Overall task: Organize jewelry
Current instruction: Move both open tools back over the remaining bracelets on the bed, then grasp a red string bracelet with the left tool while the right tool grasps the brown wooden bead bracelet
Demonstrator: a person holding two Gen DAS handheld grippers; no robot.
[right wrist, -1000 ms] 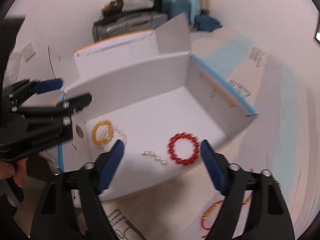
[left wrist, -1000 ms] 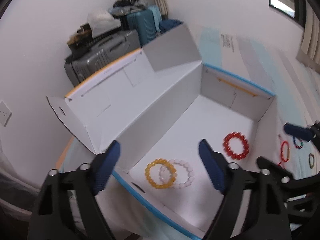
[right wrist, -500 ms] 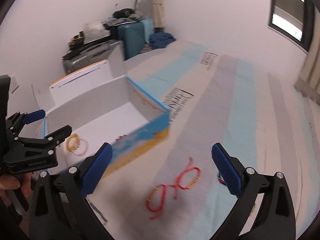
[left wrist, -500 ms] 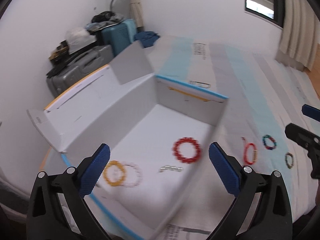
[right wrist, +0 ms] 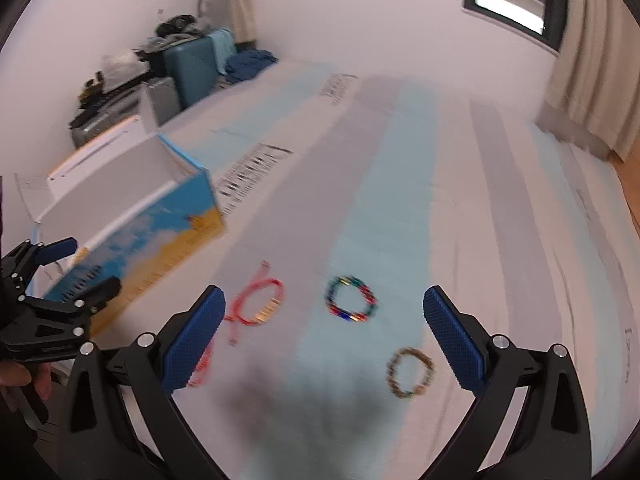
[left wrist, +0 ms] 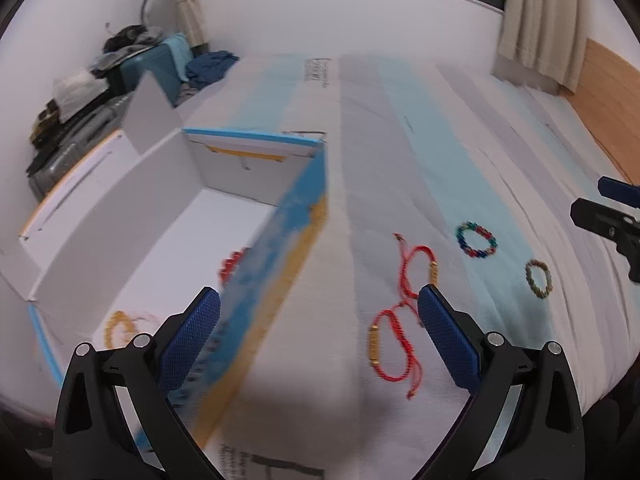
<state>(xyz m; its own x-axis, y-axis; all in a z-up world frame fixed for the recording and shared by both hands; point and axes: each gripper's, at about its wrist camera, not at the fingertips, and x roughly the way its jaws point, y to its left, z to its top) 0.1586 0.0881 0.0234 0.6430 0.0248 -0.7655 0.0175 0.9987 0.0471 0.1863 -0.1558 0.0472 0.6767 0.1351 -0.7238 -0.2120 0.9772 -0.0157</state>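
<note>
Both of my tongs are spread wide and hold nothing. My left tongs (left wrist: 316, 336) hang over the bed (left wrist: 400, 120), just right of the box (left wrist: 280, 240); two red cord bracelets (left wrist: 404, 304) lie below them. My right tongs (right wrist: 320, 336) sit above the multicoloured bead bracelet (right wrist: 352, 298), with the brown bead bracelet (right wrist: 410, 372) nearer. Inside the box I see a yellow bead bracelet (left wrist: 116, 326) near and red beads (left wrist: 232, 266) farther, partly hidden by the wall.
</note>
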